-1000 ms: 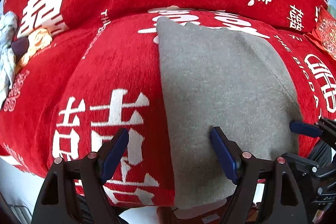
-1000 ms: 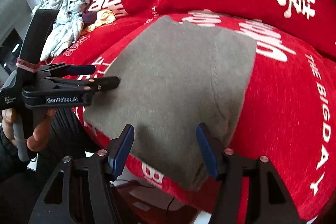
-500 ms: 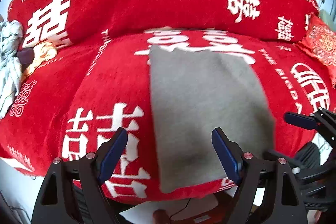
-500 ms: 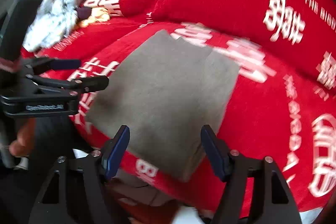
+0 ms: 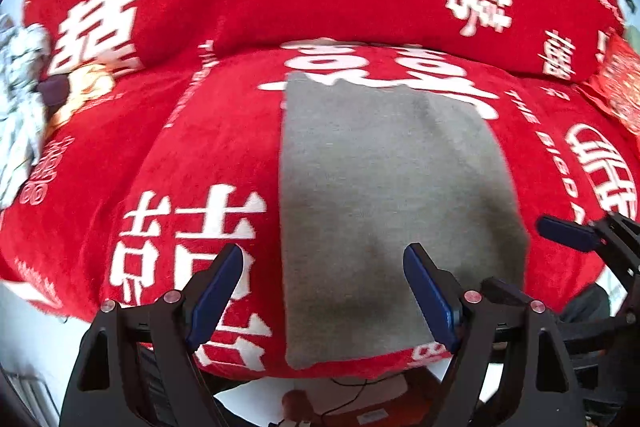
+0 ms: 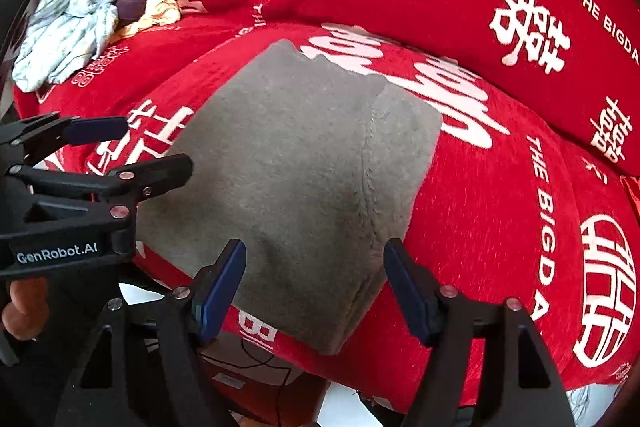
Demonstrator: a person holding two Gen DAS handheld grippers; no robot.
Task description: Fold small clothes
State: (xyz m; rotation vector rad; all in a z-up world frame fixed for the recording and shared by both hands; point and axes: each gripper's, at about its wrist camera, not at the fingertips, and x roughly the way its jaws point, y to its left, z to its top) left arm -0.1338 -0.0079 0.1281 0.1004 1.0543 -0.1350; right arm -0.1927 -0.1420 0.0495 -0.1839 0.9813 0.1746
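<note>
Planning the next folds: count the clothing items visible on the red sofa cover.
3, possibly more hidden in the pile. A folded grey garment lies flat in front; a crumpled pale patterned piece and a yellow piece sit bunched at the far left.

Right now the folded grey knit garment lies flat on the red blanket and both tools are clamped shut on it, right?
Not quite. The folded grey knit garment does lie flat on the red blanket, but both wrist views show the left tool and right tool open, gripping nothing.
</note>
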